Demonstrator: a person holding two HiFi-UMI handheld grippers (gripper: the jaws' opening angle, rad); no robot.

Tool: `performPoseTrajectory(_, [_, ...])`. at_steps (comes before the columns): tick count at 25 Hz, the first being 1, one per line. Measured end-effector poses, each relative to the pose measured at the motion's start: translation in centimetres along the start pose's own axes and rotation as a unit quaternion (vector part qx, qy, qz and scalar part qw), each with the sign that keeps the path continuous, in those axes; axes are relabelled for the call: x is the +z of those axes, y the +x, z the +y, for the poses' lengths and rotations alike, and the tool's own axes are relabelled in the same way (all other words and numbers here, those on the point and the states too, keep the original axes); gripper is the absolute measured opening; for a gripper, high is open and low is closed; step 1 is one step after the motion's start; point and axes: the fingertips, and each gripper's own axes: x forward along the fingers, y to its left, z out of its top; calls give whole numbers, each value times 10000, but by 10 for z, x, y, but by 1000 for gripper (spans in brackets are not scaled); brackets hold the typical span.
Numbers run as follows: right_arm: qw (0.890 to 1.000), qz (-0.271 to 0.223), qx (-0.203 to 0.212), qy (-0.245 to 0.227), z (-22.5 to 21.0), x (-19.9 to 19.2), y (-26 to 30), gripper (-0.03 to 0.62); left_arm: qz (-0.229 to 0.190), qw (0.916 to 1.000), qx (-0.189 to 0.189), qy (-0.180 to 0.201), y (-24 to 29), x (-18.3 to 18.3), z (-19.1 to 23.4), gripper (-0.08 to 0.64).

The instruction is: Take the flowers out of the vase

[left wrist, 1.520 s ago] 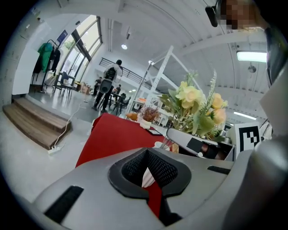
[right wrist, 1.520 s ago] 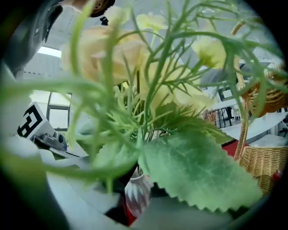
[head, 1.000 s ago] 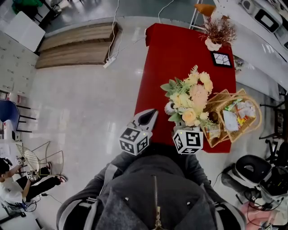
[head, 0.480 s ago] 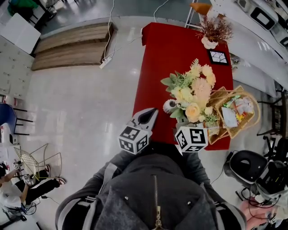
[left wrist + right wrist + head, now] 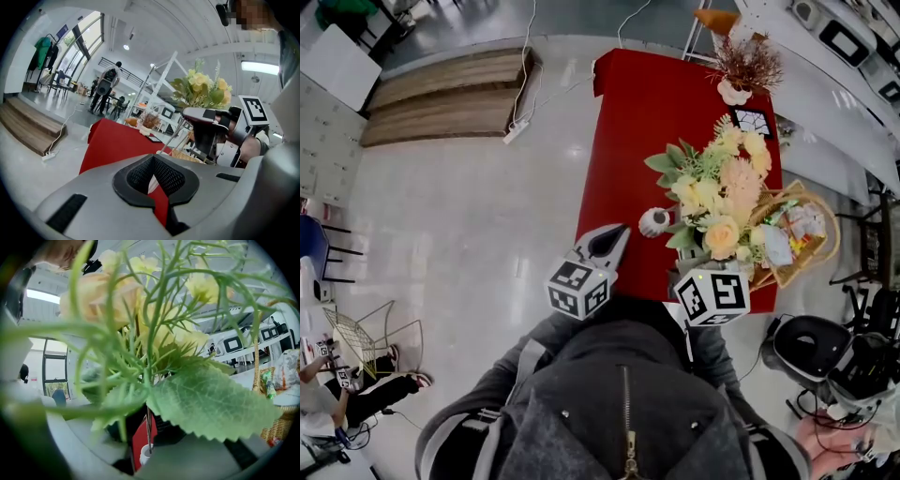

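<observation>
Red desk (image 5: 647, 122); right tongs (image 5: 146, 427) clench bouquet (image 5: 717, 197) stems over white vase (image 5: 655, 222), left tongs (image 5: 607, 242) closed, empty; snagging stems may topple it.

Right tongs (image 5: 146, 425) raised the flowers (image 5: 719, 192) higher above the vase (image 5: 655, 222).

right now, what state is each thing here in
flowers, held up by the stems in the right tongs
right tongs, shut on the flowers
left tongs, shut, empty
vase, upright on the red table
basket, upright, packets inside
</observation>
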Motion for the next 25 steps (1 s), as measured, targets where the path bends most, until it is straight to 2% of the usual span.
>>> performPoseTrajectory(14, [9999,-142,69,45,9,62,-26,35,80,9999,-27,-93,-7,-8,6,8])
performPoseTrajectory(20, [9999,-84,-122,26,-14,68,-40,35,120,9999,-72,-61,-2,-10,-2,8])
performPoseTrajectory(25, [9994,145,-306,55,-32,50,-46,35,158,9998,-88,-60,3,-10,-5,8])
